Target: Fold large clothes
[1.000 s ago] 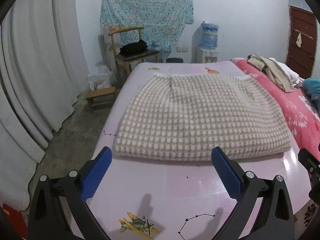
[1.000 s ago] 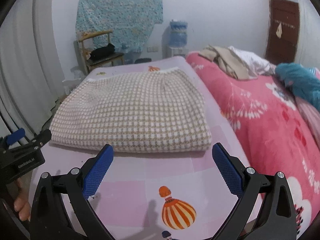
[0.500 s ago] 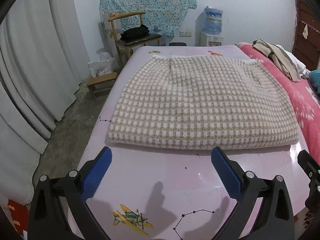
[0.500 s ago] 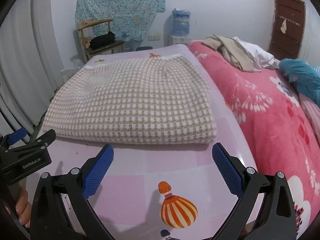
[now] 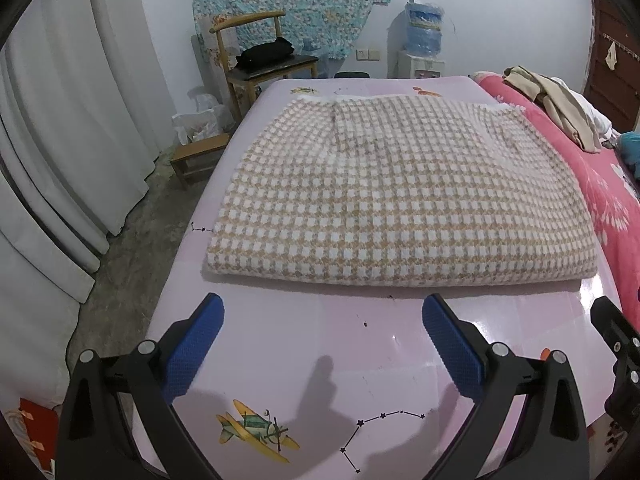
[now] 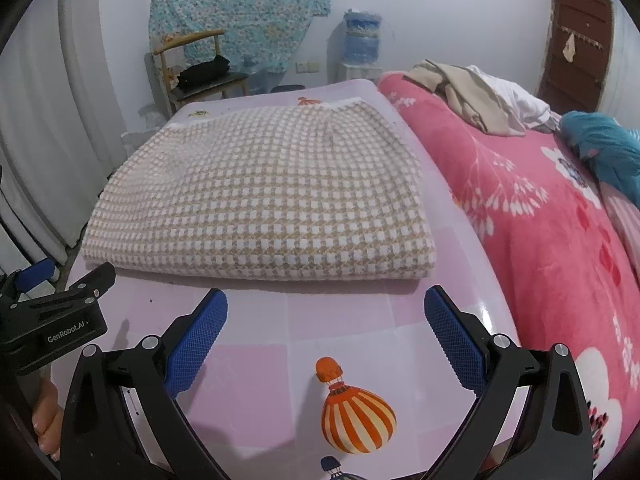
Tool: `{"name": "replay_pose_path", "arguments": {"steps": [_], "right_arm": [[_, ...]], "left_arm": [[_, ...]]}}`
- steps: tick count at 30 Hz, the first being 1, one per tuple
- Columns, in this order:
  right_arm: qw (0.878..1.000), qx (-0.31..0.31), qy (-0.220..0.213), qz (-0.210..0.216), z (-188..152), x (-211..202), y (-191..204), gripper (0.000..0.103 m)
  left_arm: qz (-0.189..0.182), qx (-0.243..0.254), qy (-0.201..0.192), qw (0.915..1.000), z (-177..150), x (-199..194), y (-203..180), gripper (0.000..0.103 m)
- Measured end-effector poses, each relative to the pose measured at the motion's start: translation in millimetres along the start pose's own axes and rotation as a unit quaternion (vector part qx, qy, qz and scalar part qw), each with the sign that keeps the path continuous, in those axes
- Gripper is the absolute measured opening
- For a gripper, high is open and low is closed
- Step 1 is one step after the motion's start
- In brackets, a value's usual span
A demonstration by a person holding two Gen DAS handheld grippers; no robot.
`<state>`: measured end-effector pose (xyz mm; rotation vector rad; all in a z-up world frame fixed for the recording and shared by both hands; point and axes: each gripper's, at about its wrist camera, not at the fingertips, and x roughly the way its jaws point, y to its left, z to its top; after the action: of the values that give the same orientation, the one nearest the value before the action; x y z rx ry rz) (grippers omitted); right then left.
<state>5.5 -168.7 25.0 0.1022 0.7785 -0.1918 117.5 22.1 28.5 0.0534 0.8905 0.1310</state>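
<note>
A beige-and-white houndstooth garment (image 5: 400, 196) lies folded into a flat rectangle on the pink mat (image 5: 304, 344). It also shows in the right wrist view (image 6: 264, 196). My left gripper (image 5: 322, 312) is open and empty, a little short of the garment's near folded edge, toward its left half. My right gripper (image 6: 326, 308) is open and empty, just short of the same near edge, toward its right half. The left gripper's body (image 6: 52, 320) shows at the left of the right wrist view.
A pink floral blanket (image 6: 540, 216) covers the bed to the right, with a heap of clothes (image 6: 472, 96) on it. A wooden chair (image 5: 256, 64), a small stool (image 5: 196, 160) and a water dispenser (image 5: 424, 48) stand beyond the mat. Curtains (image 5: 60, 120) hang on the left.
Both grippers have moved forward toward the garment's near edge and tilted down; the garment looks larger and closer. Both stay open. The garment has not moved.
</note>
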Motion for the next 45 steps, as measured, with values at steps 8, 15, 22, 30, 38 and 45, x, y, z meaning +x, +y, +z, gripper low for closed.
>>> {"name": "replay_pose_path", "arguments": {"steps": [8,15,22,30,38,45], "right_arm": [[1.000,-0.006,0.003,0.002,-1,0,3,0.095],[1.000,-0.013,0.005,0.003,-2,0,7,0.095],[1.000,-0.016,0.007,0.003,-2,0,10,0.095],[1.000,-0.019,0.009,0.005,-3,1,14,0.095],[1.000,-0.019,0.010,0.002,-3,2,14,0.095],[1.000,-0.020,0.010,0.002,-3,1,14,0.095]], "left_arm": [[-0.003,0.002,0.010,0.9999,-1,5,0,0.098],[-0.010,0.004,0.019,0.9998,-4,7,-1,0.098],[-0.013,0.003,0.022,0.9997,-3,9,0,0.098],[-0.015,0.002,0.027,0.9995,-4,10,1,0.098],[-0.016,0.001,0.028,0.9995,-4,10,1,0.098],[-0.016,0.001,0.027,0.9995,-4,10,1,0.098]]}}
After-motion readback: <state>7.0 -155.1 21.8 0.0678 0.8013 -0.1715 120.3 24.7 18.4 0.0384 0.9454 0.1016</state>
